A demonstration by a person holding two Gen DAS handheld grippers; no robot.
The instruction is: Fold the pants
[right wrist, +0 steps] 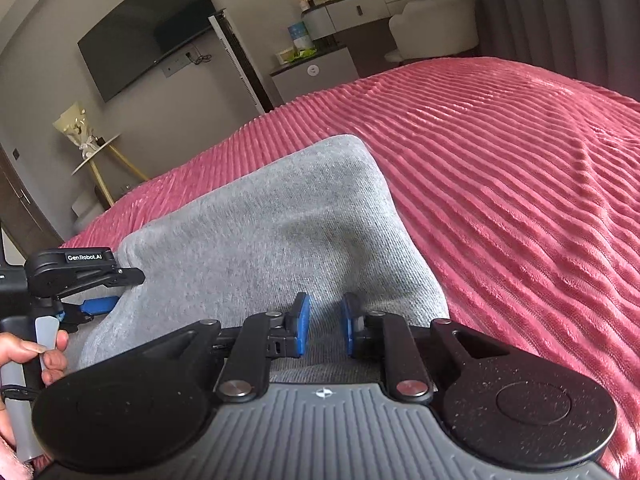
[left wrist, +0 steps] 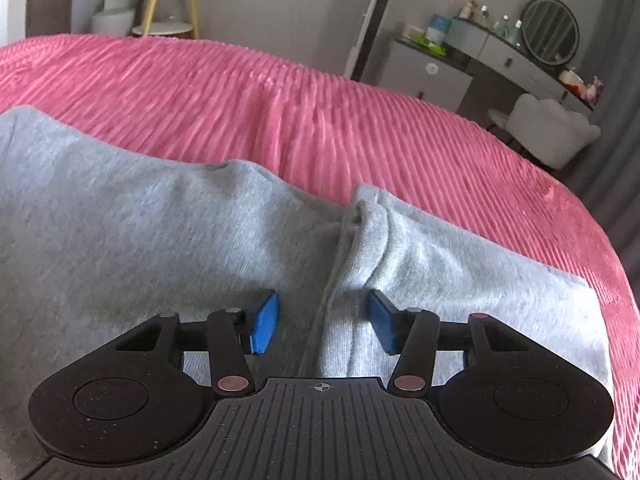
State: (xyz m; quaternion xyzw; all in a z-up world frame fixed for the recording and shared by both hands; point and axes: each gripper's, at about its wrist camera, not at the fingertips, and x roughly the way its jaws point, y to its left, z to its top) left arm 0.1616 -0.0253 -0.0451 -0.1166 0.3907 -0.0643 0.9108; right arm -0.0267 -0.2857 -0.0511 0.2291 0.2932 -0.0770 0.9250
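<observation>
Grey pants (left wrist: 160,220) lie on a pink ribbed bedspread (left wrist: 280,100). My left gripper (left wrist: 325,323) hovers just over them, open, its blue pads either side of a raised crease (left wrist: 360,232) without pressing it. In the right wrist view the pants (right wrist: 280,220) rise in a folded slope. My right gripper (right wrist: 326,324) is shut on a bunch of this grey cloth at the near edge. At the left of that view a blue finger (right wrist: 100,304) of the left gripper rests by the cloth, held by a person's hand (right wrist: 48,354).
The bedspread (right wrist: 520,200) stretches wide to the right of the pants. Past the bed stand a dressing table with a round mirror (left wrist: 550,32), a white chair (left wrist: 548,128), a yellow-legged side table (left wrist: 172,0) and a wall television (right wrist: 148,32).
</observation>
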